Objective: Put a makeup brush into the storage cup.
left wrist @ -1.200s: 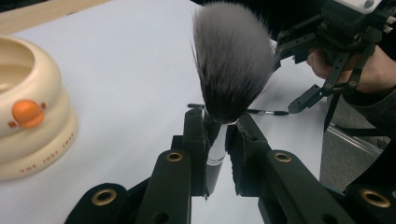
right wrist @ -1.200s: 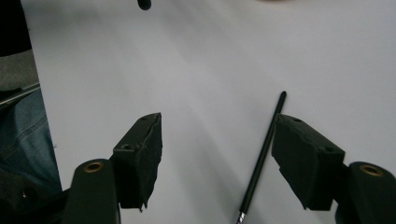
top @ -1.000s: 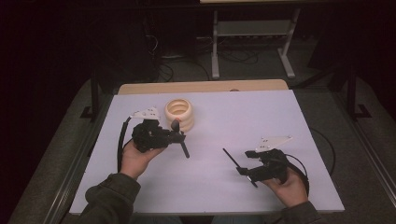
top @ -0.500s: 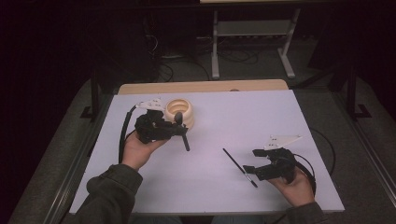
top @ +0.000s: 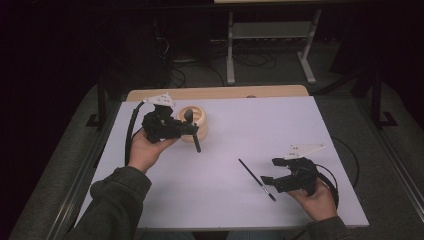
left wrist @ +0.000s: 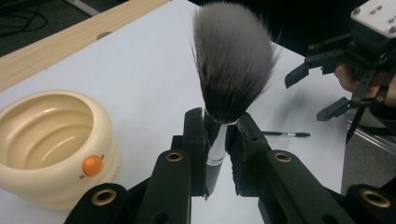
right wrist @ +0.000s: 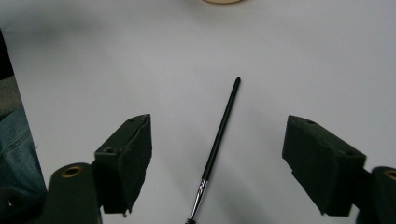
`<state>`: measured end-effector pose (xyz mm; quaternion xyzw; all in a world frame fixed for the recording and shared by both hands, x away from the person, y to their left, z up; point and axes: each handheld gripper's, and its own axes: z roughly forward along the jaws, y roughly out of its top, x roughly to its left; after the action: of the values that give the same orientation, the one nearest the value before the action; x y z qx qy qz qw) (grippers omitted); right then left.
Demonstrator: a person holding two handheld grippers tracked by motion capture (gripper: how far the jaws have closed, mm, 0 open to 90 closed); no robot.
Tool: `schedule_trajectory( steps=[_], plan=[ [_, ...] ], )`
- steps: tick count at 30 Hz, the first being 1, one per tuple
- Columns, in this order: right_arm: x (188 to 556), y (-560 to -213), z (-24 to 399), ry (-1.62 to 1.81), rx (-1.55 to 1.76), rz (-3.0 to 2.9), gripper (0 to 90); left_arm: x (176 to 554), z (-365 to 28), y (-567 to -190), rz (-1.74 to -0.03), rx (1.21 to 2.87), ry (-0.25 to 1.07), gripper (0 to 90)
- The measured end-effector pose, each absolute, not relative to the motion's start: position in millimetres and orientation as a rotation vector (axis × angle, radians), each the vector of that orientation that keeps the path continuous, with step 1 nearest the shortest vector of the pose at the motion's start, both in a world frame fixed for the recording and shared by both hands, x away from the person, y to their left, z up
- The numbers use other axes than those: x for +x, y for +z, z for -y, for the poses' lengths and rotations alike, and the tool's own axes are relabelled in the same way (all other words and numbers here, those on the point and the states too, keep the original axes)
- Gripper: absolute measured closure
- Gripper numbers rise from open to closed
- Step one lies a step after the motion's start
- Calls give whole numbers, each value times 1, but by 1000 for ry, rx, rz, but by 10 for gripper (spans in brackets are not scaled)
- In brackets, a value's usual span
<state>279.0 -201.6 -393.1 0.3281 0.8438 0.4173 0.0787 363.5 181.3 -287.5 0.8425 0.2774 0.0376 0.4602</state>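
Left gripper clamped on fluffy brush, beside cream bowl. Right gripper jaws apart, straddling thin brush flat on desk; long axis points straight ahead.

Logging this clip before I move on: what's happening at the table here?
A person works at a white table with two handheld grippers. The left gripper is shut on a fluffy makeup brush, held beside a cream bowl. The right gripper is open, jaws either side of a thin black brush lying flat on the table, not yet gripped.
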Motion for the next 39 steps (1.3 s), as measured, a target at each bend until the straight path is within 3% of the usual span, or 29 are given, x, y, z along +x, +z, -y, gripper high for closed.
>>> schedule_trajectory(
  steps=[23, 29, 39],
  plan=[
    [282, -393, 199, 1258, 976, -2525, 216, 427, -185, -263, -816, 2044, 201, 777],
    [284, -394, 200, 1256, 970, -2522, 215, 448, -190, -273, -930, 1989, 276, 777],
    [284, -393, 200, 1272, 983, -2515, 215, 467, -191, -294, -1011, 1999, 294, 776]
  ],
)
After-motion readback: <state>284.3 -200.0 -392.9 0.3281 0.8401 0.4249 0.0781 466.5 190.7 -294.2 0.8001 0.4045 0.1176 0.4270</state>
